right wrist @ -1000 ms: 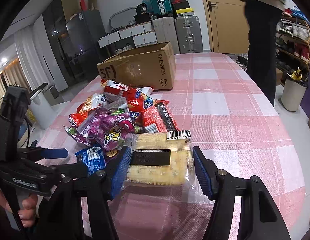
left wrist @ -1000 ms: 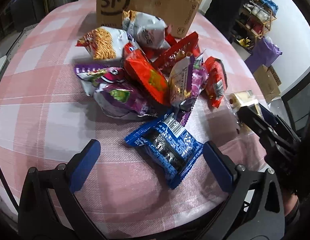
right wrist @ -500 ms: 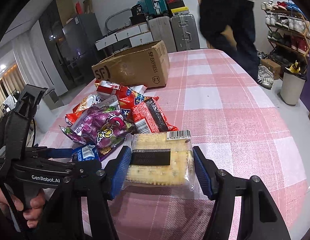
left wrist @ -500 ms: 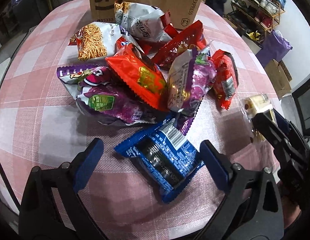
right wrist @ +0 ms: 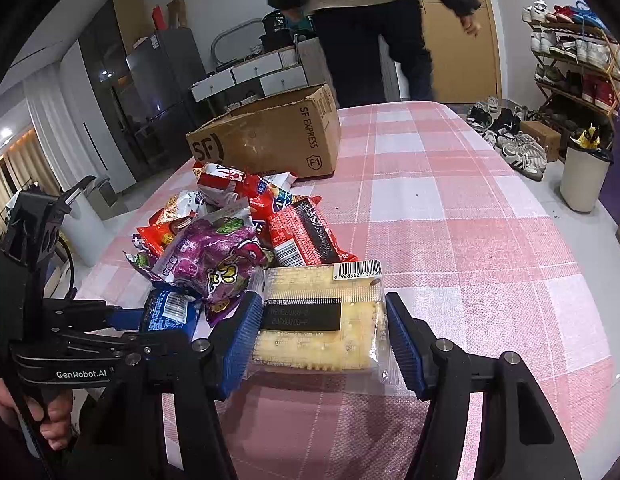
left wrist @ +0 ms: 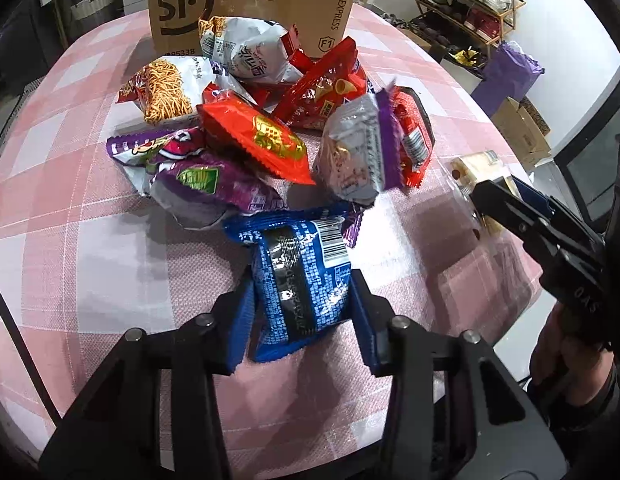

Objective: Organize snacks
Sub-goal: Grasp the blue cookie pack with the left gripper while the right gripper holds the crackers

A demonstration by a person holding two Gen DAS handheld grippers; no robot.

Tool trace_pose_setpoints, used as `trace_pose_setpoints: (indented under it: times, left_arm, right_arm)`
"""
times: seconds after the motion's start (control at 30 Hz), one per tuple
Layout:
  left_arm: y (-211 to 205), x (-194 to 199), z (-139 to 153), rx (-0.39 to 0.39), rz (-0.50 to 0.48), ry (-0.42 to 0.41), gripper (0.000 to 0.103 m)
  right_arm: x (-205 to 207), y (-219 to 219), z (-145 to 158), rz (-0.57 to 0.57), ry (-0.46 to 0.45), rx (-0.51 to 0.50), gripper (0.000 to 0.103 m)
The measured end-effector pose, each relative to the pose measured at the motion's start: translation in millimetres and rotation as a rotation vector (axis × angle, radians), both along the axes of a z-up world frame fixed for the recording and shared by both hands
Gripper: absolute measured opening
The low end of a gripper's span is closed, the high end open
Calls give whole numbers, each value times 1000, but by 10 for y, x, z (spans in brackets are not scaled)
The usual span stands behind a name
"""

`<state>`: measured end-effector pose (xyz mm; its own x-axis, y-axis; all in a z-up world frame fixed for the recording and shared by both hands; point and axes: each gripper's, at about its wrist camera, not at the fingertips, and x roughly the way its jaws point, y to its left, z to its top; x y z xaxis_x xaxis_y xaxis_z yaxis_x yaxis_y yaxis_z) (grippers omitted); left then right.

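Observation:
A pile of snack bags lies on the pink checked tablecloth in front of an open cardboard SF box. My left gripper is shut on a blue cookie packet at the pile's near edge. My right gripper is shut on a clear pack of yellow crackers to the right of the pile; this pack also shows in the left wrist view. The pile holds a purple bag, an orange-red packet, a noodle-snack bag and others.
The SF box stands at the far side of the table. A person stands behind the table near a door. A shoe rack and a white bin stand to the right. A fridge and drawers are at the back.
My left gripper moved forward and closed on the blue cookie packet, which turned lengthwise between the fingers. The right gripper kept its hold on the cracker pack. The person behind the table walked left.

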<state>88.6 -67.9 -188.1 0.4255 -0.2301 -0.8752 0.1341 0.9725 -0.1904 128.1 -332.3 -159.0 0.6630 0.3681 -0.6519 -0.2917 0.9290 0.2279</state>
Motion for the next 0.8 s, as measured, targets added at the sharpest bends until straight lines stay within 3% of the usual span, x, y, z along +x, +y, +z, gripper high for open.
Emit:
trace_pose_setpoints:
  times: [0.43, 0.8]
  left_arm:
    - [192, -104, 0, -26, 4, 3, 41]
    - [374, -113, 102, -41, 42, -45, 41]
  right_arm:
    - [-29, 44, 19, 6, -1, -16, 63]
    - [-27, 99, 28, 14, 4, -29, 63]
